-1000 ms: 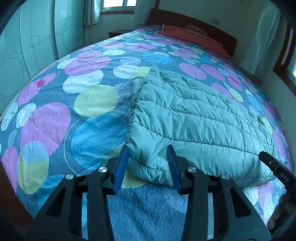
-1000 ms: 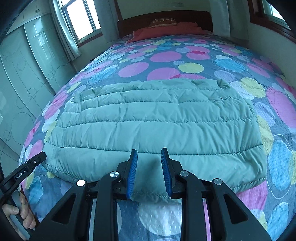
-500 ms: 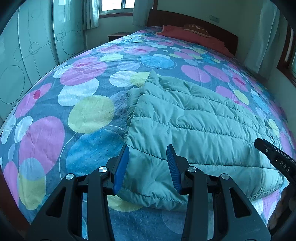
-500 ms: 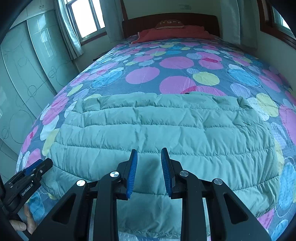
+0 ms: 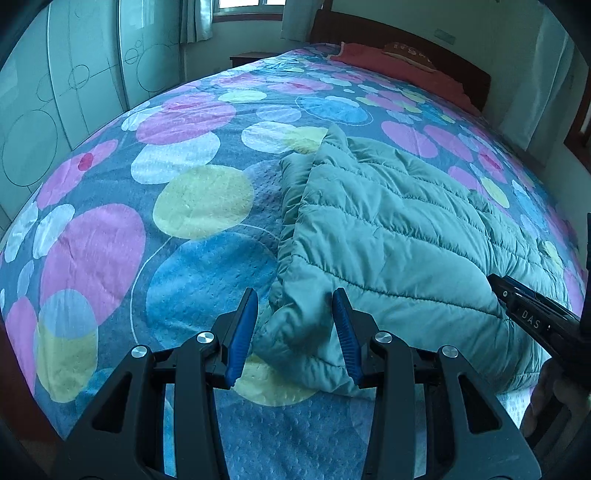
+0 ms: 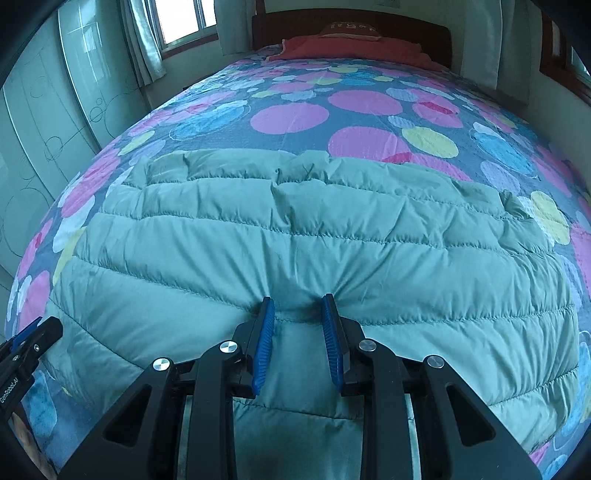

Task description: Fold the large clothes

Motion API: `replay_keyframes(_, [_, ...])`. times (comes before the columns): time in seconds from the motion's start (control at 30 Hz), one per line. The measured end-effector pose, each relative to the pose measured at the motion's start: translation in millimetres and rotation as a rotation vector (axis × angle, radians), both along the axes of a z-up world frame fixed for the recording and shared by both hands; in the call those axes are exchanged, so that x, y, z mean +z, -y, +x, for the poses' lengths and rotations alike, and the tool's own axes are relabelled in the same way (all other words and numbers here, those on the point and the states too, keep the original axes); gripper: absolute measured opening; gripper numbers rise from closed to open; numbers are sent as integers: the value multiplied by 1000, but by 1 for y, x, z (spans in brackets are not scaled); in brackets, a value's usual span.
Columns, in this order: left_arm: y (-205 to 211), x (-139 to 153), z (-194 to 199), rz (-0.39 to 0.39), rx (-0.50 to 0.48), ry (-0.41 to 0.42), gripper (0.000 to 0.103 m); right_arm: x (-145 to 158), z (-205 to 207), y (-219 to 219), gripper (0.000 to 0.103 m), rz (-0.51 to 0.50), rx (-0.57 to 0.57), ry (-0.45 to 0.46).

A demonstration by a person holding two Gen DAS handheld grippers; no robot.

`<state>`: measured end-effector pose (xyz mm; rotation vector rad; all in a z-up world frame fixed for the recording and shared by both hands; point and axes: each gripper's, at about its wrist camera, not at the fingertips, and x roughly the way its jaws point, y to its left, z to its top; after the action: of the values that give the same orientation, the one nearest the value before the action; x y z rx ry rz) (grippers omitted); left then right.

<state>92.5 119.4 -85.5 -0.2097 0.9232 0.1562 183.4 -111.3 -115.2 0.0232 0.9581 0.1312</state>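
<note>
A green quilted down jacket (image 5: 399,236) lies folded flat on the bed; it also fills the right wrist view (image 6: 295,243). My left gripper (image 5: 293,299) is open, its blue-padded jaws either side of the jacket's near left corner, just above it. My right gripper (image 6: 297,304) is open and low over the jacket's near edge, its fingertips pressing into the fabric, which bulges up between them. The right gripper also shows at the right edge of the left wrist view (image 5: 535,321), and the left gripper at the left edge of the right wrist view (image 6: 26,343).
The bed (image 5: 184,199) has a cover with pink, blue and yellow circles. A red pillow (image 6: 351,48) and wooden headboard (image 6: 351,22) are at the far end. Glass wardrobe doors (image 5: 74,74) stand along the left side. Windows with curtains (image 6: 147,40) are behind.
Both grippers have moved forward and down onto the jacket. The left now straddles the near left corner; the right has gone from the near hem to pressing on the fabric.
</note>
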Motion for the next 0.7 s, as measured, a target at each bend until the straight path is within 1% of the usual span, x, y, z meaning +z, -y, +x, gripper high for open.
replay_keyframes(0.07, [-4,-1,-6,-19,7,-6,42,-4,1,-1,27,-5,2,-6])
replay_keyframes(0.13, [-8,-2,-12,-44,20,-10,48,-7,1,-2,27,-8,3,-9])
replay_keyframes(0.23, [-18,-3,-22,-95,46,-15,50,-10,2,-2,27,-8,3,-12])
replay_keyframes(0.4, [-28,-12,-33,-210,85,-39,56,-13,1,-1,27,-2,3,-14])
replay_keyframes(0.5, [-31,-20,-35,-306,96,-43,58,-13,2,-1,27,-5,5,-12])
replay_keyframes(0.53, [-32,-24,-33,-343,99,-51,61,-13,2,-1,27,-4,5,-13])
replay_keyframes(0.57, [-31,-28,-31,-369,104,-58,63,-13,2,-1,27,-3,5,-13])
replay_keyframes(0.67, [-31,-34,-18,-432,96,-41,63,-13,2,-1,27,-6,5,-11])
replay_keyframes(0.7, [-31,-35,-13,-442,92,-38,63,-13,2,-1,27,-7,5,-11])
